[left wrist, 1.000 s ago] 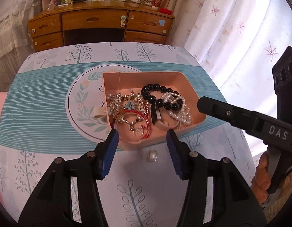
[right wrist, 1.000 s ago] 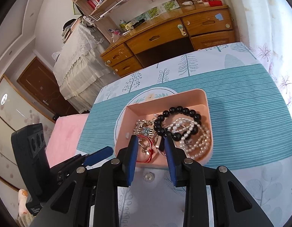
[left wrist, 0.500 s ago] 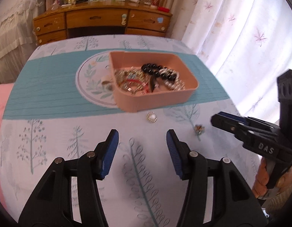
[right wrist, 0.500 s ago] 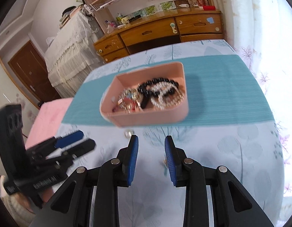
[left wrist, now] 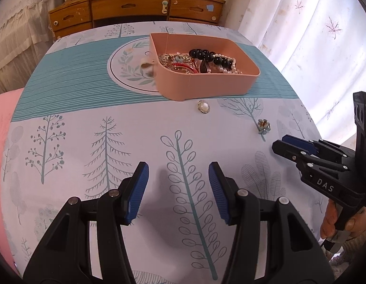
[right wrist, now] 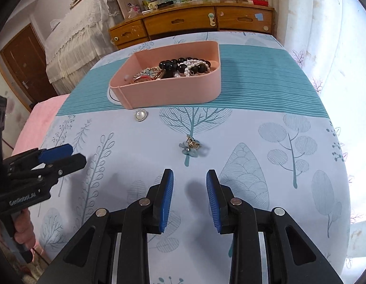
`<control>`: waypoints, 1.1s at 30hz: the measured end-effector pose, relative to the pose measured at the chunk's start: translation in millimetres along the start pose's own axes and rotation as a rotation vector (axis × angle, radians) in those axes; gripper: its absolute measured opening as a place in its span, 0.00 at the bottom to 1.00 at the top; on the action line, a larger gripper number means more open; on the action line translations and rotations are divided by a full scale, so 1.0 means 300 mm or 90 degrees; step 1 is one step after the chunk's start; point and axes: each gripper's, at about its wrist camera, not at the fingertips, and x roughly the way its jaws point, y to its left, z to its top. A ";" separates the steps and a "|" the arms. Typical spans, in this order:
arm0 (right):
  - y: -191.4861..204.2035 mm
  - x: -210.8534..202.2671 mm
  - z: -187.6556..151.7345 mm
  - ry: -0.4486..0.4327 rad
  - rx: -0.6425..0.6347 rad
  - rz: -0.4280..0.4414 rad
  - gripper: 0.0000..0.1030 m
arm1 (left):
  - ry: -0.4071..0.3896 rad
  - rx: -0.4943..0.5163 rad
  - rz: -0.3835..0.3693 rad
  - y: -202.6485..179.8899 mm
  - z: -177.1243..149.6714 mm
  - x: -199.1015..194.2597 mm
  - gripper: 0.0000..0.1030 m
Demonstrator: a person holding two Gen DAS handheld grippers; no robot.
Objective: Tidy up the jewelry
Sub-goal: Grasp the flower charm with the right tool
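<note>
A pink tray (left wrist: pixel 206 85) (right wrist: pixel 173 92) sits on the tablecloth and holds a black bead bracelet (left wrist: pixel 206 55) (right wrist: pixel 180 65), pearl strands and other pieces. A round pearl brooch (left wrist: pixel 203 106) (right wrist: pixel 140 115) lies on the cloth just in front of the tray. A small blue flower piece (left wrist: pixel 263 126) (right wrist: pixel 191 146) lies nearer, on the right. My left gripper (left wrist: pixel 178 189) is open and empty, well short of the brooch. My right gripper (right wrist: pixel 189 194) is open and empty, just short of the flower piece.
A wooden desk with drawers (left wrist: pixel 135 9) (right wrist: pixel 194 21) stands beyond the table's far edge. Curtains (left wrist: pixel 313 23) hang along the right. A pink cloth (left wrist: pixel 2 108) lies past the left edge. A hand (left wrist: pixel 334 222) grips the right tool's handle.
Both grippers have pulled back from over the tray toward the near side of the table. The tray now sits farther off, and the flower piece has come into view.
</note>
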 end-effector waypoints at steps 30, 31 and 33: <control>0.013 0.100 0.071 -0.044 0.012 -0.017 0.20 | 0.007 0.014 0.102 -0.190 0.260 0.289 0.48; 0.005 0.097 0.066 -0.045 0.017 -0.014 0.20 | 0.014 0.018 0.112 -0.195 0.269 0.304 0.48; -0.007 0.092 0.062 -0.045 0.027 -0.008 0.20 | 0.017 0.018 0.112 -0.199 0.274 0.320 0.47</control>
